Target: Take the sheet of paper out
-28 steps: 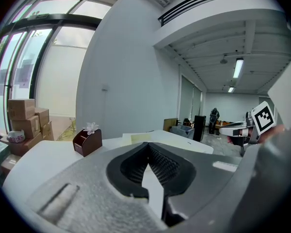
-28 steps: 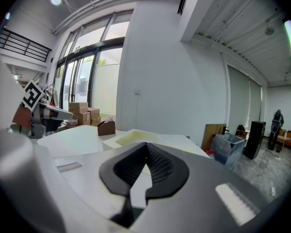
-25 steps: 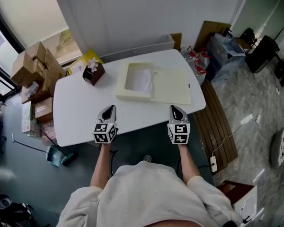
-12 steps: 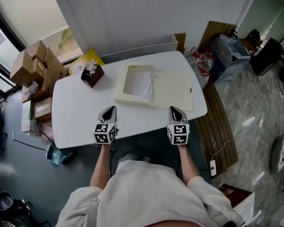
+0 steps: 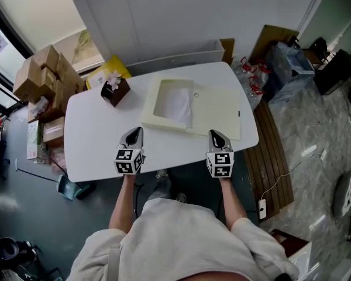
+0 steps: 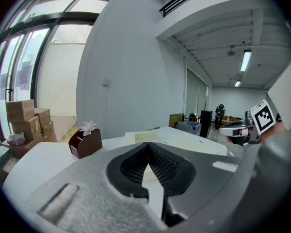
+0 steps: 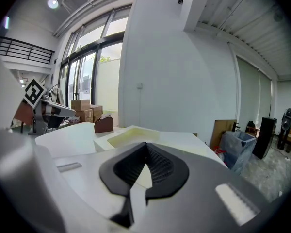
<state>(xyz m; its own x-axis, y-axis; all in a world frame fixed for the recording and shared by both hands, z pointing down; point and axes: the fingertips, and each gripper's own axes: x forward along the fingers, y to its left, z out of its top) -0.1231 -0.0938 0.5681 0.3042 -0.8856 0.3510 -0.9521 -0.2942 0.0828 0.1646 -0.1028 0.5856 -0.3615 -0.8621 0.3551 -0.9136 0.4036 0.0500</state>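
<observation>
Hovering over near edge of table, your left tongs and right tongs both pinched together, holding nothing; sheet of paper lies inside open box farther along table, well apart from both tongs.

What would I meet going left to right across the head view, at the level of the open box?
cardboard boxes → brown holder with a white flower on top → open cream box → sheet of paper lying inside it → flat lid → bluish bag on the floor
</observation>
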